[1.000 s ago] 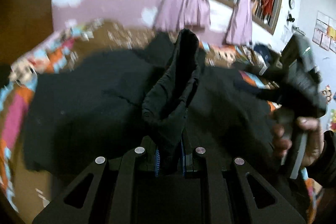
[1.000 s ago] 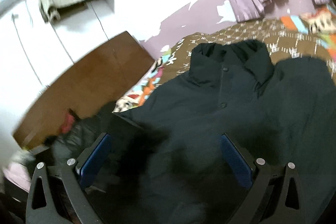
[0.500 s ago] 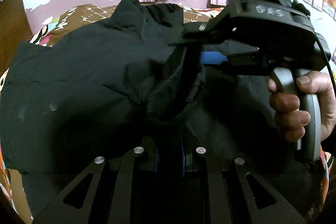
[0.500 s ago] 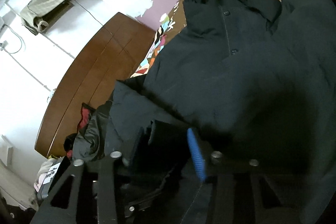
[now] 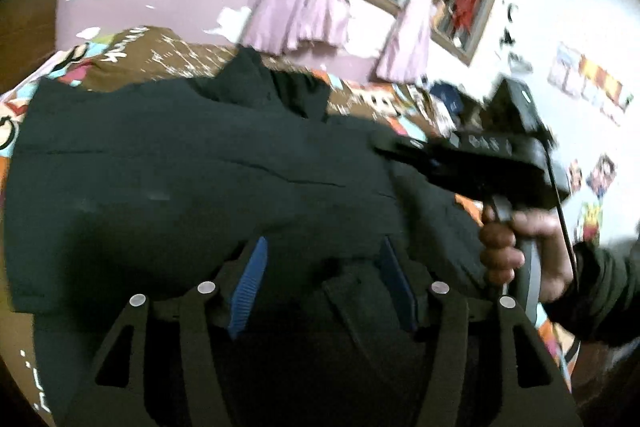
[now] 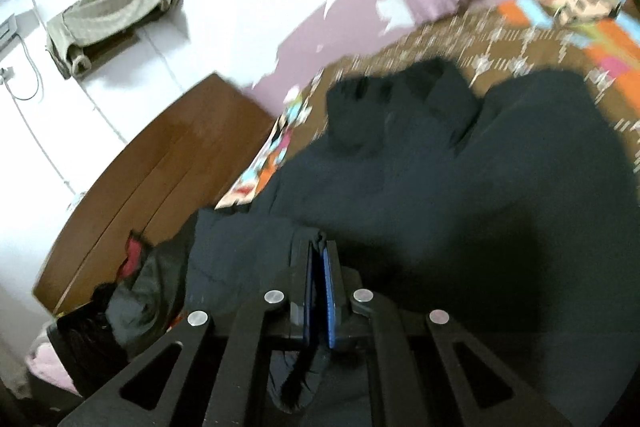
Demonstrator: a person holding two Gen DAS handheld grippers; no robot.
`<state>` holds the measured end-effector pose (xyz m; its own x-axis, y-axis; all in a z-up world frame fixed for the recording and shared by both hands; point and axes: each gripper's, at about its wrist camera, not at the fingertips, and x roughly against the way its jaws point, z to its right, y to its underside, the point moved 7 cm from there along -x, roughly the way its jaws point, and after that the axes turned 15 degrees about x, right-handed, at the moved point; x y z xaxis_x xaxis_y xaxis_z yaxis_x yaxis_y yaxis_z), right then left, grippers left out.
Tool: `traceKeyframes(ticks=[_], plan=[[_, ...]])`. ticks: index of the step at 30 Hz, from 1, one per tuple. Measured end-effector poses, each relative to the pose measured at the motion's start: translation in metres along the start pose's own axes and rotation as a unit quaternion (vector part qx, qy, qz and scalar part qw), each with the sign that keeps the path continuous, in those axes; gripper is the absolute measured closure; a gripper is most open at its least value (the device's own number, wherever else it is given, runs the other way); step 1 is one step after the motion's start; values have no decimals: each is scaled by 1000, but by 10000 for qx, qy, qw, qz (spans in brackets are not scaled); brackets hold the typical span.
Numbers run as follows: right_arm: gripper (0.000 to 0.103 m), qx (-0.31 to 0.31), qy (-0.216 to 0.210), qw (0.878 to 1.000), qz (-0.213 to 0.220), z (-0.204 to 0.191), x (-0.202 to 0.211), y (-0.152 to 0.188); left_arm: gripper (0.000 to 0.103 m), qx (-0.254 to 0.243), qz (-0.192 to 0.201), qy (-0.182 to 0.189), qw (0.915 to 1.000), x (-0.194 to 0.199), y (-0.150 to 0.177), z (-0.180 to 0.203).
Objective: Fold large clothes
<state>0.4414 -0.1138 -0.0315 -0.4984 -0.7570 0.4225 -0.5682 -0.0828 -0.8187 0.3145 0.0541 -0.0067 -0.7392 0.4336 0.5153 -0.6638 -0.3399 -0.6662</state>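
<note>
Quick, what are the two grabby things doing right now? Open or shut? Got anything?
Left hand-held gripper: open; its jaws have just been opening, off the black jacket.
Right hand-held gripper: shut on a fold of the black jacket, having just closed.

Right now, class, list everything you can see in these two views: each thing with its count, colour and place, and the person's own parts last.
jacket: one, black, spread on the bed
bedspread: one, brown with bright patches, under the jacket
curtains: two, pink, tied at the window
headboard: one, brown wood, at the bed's end
cloth on the shelf: one, olive, high on the white wall
pile of clothes: one, dark with red, beside the bed
posters: several, coloured, on the white wall
left tool: one, black with blue pads, just opened over the jacket
right tool: one, just closed on a jacket fold
hand: one, holding the right tool's handle
</note>
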Motion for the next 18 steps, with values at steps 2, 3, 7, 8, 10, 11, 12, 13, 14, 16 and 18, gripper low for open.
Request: traceKeyframes(ticks=[2, 3, 7, 8, 10, 11, 12, 13, 14, 16, 18], plan=[[98, 113, 278, 9994, 178, 5, 11, -8, 50, 110, 211, -69, 9997, 5, -11, -4], [98, 179, 431, 9985, 279, 8, 18, -12, 50, 157, 310, -87, 9994, 7, -18, -5], [98, 456, 1075, 9917, 531, 19, 34, -25, 50, 182, 633, -358, 9972, 14, -36, -13], [98, 477, 1289, 9887, 603, 25, 39, -28, 50, 204, 675, -386, 9968, 17, -38, -14], [98, 446, 1622, 9835, 661, 37, 49, -31, 50, 366, 749, -400, 9957, 19, -47, -22], [98, 419, 1784, 9806, 689, 44, 53, -31, 50, 436, 756, -397, 9954, 22, -48, -24], [98, 388, 1924, 9780, 709, 52, 57, -31, 50, 523, 774, -412, 9948, 23, -52, -28], [98, 363, 2040, 9757, 710, 57, 59, -31, 50, 587, 804, -444, 9940, 24, -55, -31], [98, 305, 2214, 9722, 701, 67, 63, -31, 50, 654, 833, -510, 9931, 24, -60, -36], [98, 194, 2367, 9689, 699, 78, 66, -29, 50, 695, 851, -609, 9921, 24, -64, -42], [98, 111, 2538, 9646, 705, 91, 73, -26, 50, 770, 884, -823, 9897, 25, -68, -51]])
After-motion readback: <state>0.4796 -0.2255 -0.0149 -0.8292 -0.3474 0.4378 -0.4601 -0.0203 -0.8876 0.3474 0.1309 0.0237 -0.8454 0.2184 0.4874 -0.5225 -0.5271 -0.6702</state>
